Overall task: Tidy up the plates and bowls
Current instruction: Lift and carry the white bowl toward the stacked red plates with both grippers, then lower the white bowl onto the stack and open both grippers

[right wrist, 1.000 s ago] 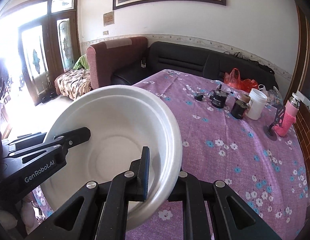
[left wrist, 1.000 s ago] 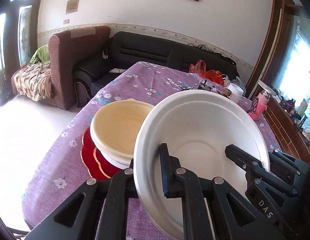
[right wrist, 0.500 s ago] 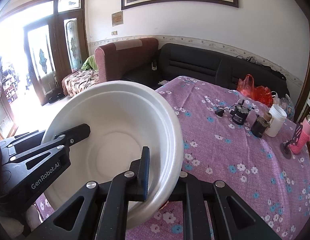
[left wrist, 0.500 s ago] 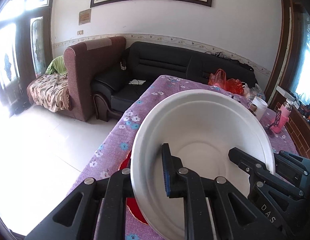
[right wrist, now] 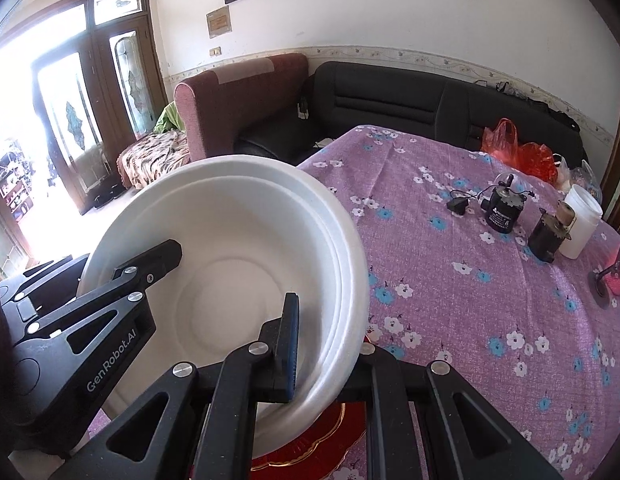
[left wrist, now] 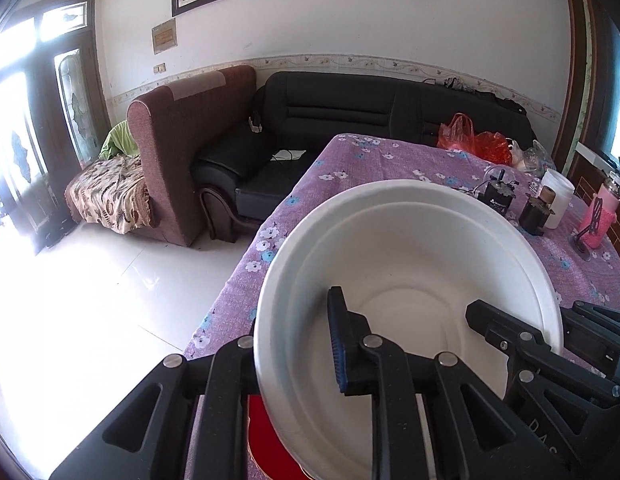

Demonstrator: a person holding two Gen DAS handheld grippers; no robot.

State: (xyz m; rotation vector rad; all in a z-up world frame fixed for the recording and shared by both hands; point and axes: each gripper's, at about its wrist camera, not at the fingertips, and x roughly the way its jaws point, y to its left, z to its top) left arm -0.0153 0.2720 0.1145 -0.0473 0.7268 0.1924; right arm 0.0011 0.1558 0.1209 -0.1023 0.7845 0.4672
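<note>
The left gripper stands around the left rim of the bowl: its outer finger is outside the wall and its blue pad inside. Its jaws have just been opening with the rim between them. Bare wall shows between the pad and the rim, so they look parted and no longer pressing.

The right gripper is clamped on the opposite rim, with its blue pad flat against the inner wall and its other finger hidden outside. In the right wrist view the left gripper reaches in over the far side of the same bowl.

The bowl is white, upright and tipped a little toward the cameras. It sits at the near left edge of the table, directly over a red plate with a gold rim. Extra rim lines show along its right side; whether a second bowl sits under it cannot be told.

The purple flowered cloth beside the bowl is bare. Toward the far right edge stand two black motors, a white jar and a pink bottle. A red bag lies at the far edge. Beyond the table are a black sofa and a brown armchair.
</note>
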